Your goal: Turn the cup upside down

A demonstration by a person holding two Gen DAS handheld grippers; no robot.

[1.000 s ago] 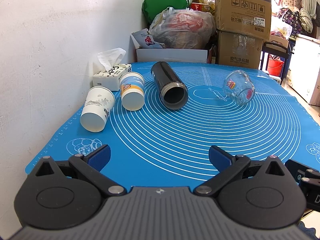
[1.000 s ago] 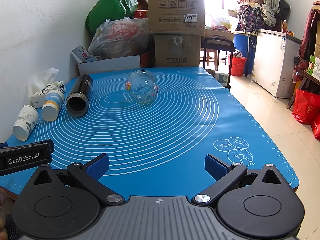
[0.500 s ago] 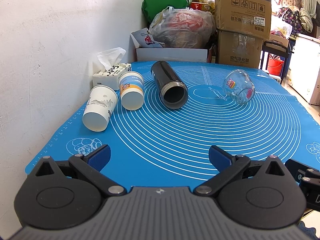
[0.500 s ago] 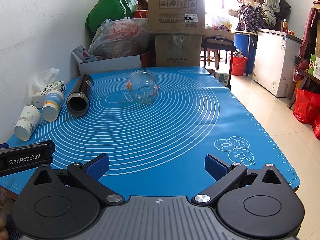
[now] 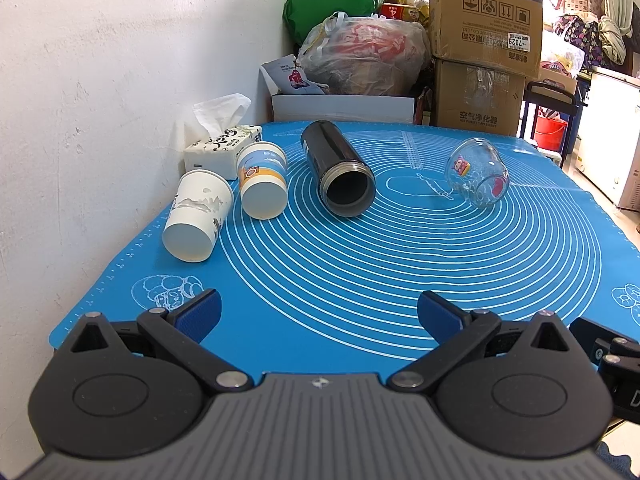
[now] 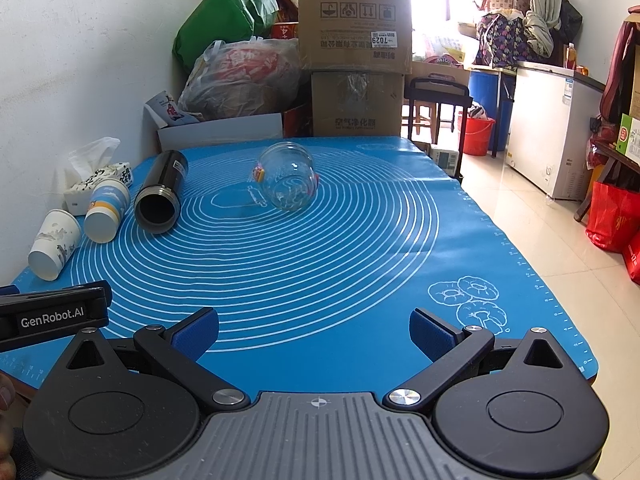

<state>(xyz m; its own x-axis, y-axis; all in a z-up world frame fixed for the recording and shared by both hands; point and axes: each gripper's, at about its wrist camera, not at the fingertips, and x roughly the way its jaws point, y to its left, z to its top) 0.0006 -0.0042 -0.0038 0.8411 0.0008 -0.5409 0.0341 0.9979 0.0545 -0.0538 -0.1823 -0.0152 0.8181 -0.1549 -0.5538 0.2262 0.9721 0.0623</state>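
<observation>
Several cups lie on their sides on a blue mat [image 5: 360, 272]. A white paper cup [image 5: 196, 216] lies at the left with its base toward me. A blue and white paper cup [image 5: 262, 186] lies beside it. A black flask [image 5: 338, 168] lies with its open mouth toward me. A clear glass cup [image 5: 478, 178] with a cartoon print lies at the right. My left gripper [image 5: 318, 314] is open and empty near the mat's front edge. My right gripper [image 6: 314, 330] is open and empty, also at the front. The glass cup [image 6: 288, 182] lies far ahead of it.
A tissue box [image 5: 222, 146] stands by the white wall at the left. Cardboard boxes [image 5: 484, 52] and bags [image 5: 360, 56] pile up behind the table. A white freezer [image 6: 552, 136] and a red bag [image 6: 612, 220] stand on the floor at the right.
The left gripper view has shifted slightly, so the cups appear a little nearer and to the right. Both grippers stay open. Nothing on the mat has moved.
</observation>
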